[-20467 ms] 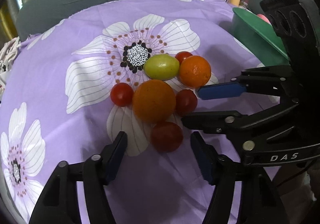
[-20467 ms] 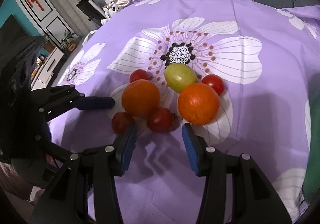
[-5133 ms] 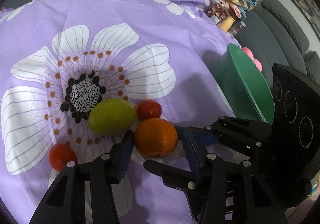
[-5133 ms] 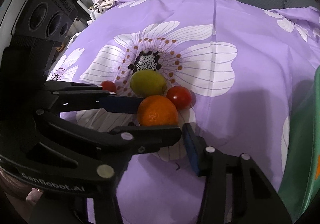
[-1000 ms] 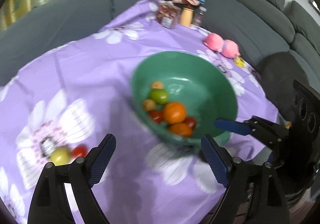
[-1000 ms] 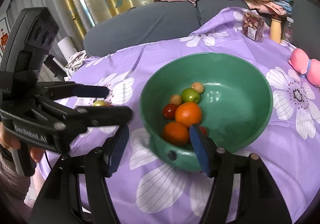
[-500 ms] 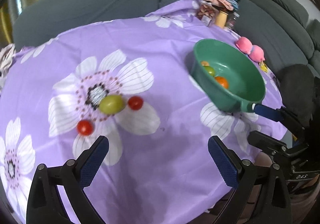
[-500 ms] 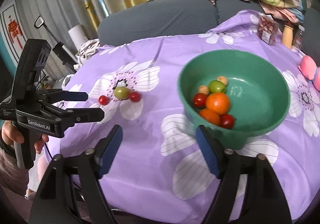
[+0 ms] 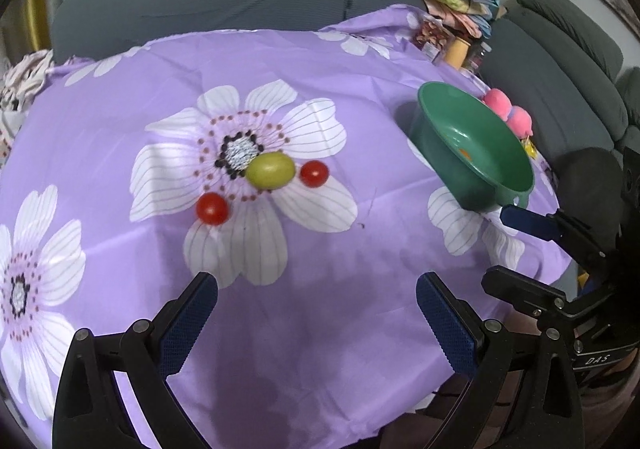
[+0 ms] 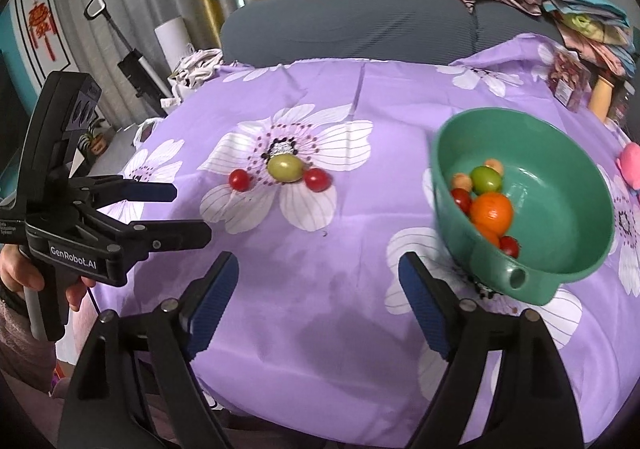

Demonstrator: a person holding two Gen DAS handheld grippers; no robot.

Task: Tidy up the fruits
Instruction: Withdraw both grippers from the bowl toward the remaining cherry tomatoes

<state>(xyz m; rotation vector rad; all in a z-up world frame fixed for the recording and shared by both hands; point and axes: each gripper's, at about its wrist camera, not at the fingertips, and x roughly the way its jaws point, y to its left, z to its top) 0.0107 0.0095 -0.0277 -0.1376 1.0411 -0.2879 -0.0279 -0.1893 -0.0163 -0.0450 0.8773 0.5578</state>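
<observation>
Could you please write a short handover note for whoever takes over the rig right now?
Left tongs: open, empty, hovering over the purple cloth.
Right tongs: open, empty, hovering near the table's front edge.
Done: the green bowl on the right holds two oranges, a green fruit, red tomatoes and two small tan fruits.
Left: three pieces lie on the white flower print: a green fruit, a tomato close on its right, and another tomato apart on its left. They likely belong in the bowl next.
</observation>
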